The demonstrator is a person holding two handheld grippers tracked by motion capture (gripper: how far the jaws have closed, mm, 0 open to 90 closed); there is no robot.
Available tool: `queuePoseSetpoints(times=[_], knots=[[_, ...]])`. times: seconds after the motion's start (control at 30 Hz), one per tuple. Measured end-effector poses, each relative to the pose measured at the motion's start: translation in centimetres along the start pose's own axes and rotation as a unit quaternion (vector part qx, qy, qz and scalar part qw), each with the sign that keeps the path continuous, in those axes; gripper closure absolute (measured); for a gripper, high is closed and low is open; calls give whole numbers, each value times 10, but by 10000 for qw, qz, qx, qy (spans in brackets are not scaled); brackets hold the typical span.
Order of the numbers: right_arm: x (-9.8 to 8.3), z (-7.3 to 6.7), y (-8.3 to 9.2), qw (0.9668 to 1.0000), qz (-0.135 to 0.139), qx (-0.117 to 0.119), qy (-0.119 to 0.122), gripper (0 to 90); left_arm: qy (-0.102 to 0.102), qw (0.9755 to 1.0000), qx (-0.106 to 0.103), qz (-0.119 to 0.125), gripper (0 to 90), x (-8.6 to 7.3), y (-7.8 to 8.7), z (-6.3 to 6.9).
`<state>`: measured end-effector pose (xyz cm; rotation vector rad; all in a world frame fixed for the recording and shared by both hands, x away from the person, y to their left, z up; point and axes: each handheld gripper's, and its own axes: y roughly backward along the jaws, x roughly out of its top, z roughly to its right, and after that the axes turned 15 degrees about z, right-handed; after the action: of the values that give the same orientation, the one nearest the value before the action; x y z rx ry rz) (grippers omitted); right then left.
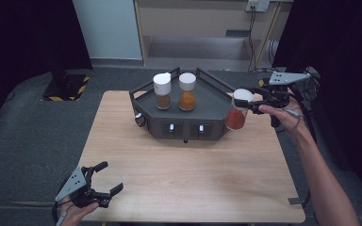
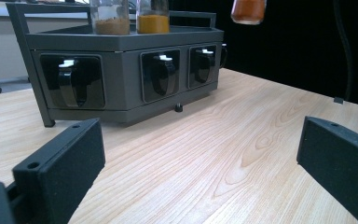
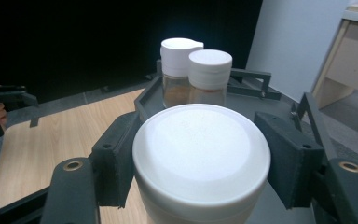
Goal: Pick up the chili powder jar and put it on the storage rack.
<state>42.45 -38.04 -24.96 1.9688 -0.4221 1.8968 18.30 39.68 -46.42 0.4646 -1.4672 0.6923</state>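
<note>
A dark grey rack (image 1: 213, 100) stands at the back middle of the wooden table (image 1: 188, 174). Two white-lidded spice jars stand on its top, one with brown powder (image 1: 162, 92) and one with orange powder (image 1: 187, 92). My right gripper (image 1: 243, 102) is shut on the white lid of a third jar (image 1: 236, 117) of red-orange powder. That jar hangs in the air, slightly tilted, beside the rack's right end. In the right gripper view the lid (image 3: 200, 154) sits between both pads (image 3: 286, 158). My left gripper (image 1: 112, 176) rests open near the table's front left corner, with nothing between its jaws.
The rack's front carries black drawer handles (image 2: 161, 74). Bare tabletop (image 2: 242, 154) lies between the left gripper and the rack. A pale cabinet (image 1: 202, 28) stands behind the table. A yellow-and-black striped base (image 1: 66, 87) is on the floor at back left.
</note>
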Motion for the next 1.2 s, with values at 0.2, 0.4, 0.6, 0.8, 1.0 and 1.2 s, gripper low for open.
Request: queuePoseSetpoints(times=[0.2,0.4,0.6,0.8,1.0,1.2], knots=[[10,7,-23,9999,-47,97,28,340,2,10000,32,-13,0,0,1,0],[12,16,-40,9999,-48,96,-8,340,19,10000,52,-4,0,0,1,0],[12,22,-56,9999,-103,39,-40,340,27,10000,63,-13,0,-1,1,0],[10,25,-69,9998,-145,-157,-19,340,34,10000,70,-19,0,-1,1,-1],[8,26,-77,9991,-125,-408,14,340,49,10000,67,-14,0,-1,2,-2],[2,29,-86,9977,-181,-660,18,340,50,10000,69,-18,0,-2,2,-2]])
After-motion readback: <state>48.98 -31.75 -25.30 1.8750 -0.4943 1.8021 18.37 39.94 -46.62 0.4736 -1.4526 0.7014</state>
